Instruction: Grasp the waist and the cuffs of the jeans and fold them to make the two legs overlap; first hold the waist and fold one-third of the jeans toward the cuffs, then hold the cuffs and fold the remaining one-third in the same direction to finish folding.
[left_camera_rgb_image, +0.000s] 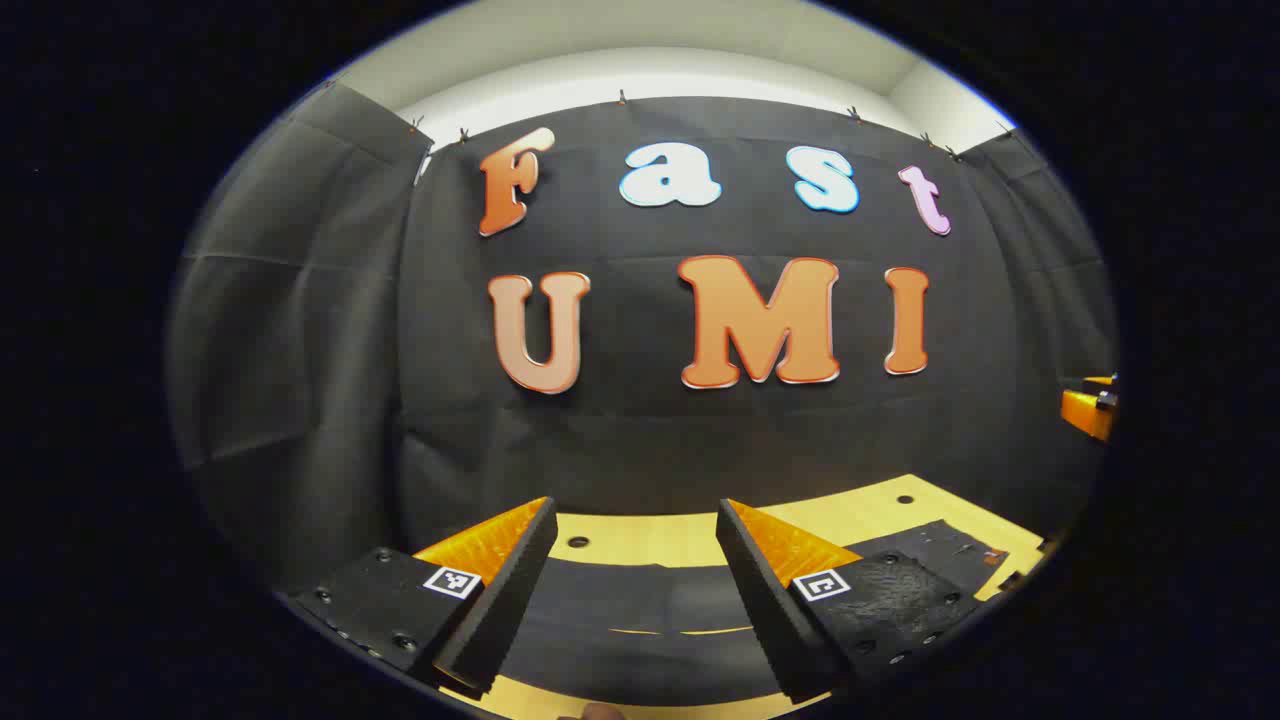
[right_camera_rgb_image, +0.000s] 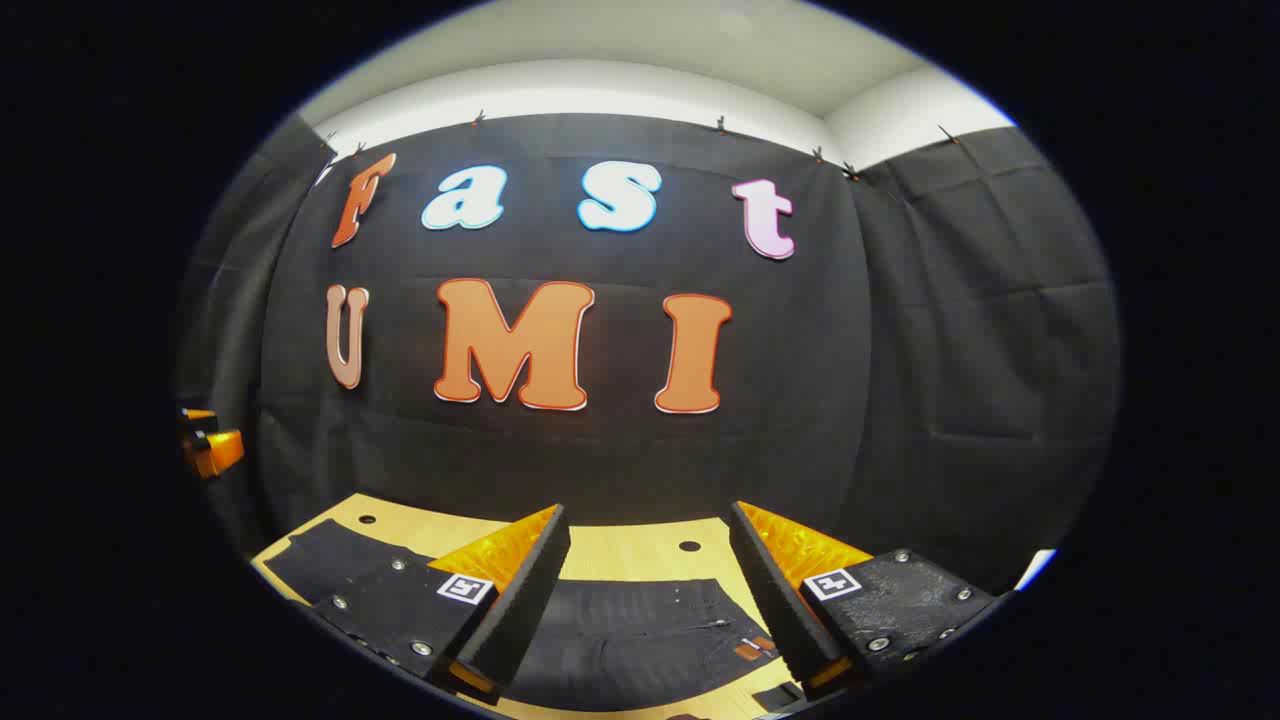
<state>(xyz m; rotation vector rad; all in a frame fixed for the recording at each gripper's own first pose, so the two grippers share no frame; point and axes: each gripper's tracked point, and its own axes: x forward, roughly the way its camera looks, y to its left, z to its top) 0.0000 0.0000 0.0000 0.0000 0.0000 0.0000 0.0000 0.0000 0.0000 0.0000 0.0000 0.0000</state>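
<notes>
Left gripper (left_camera_rgb_image: 636, 600): held level over the near table edge, aimed at the back wall; fingers spread wide with nothing between them, their bases cut off at the bottom of the left gripper view.
Right gripper (right_camera_rgb_image: 648, 600): same level pose, fingers wide apart and empty, bases also cut off.
Jeans (left_camera_rgb_image: 640, 610): dark, lying flat on the table below and ahead of both grippers; in the left gripper view a leg runs across under the fingers, in the right gripper view the waist end with a small tan patch lies between the fingers. Near edge hidden; which parts overlap is hard to make out.
Table (right_camera_rgb_image: 640, 550): pale wood with small dark holes, bare past the jeans.
Wall (left_camera_rgb_image: 640, 430): black cloth, hung behind the table.
</notes>
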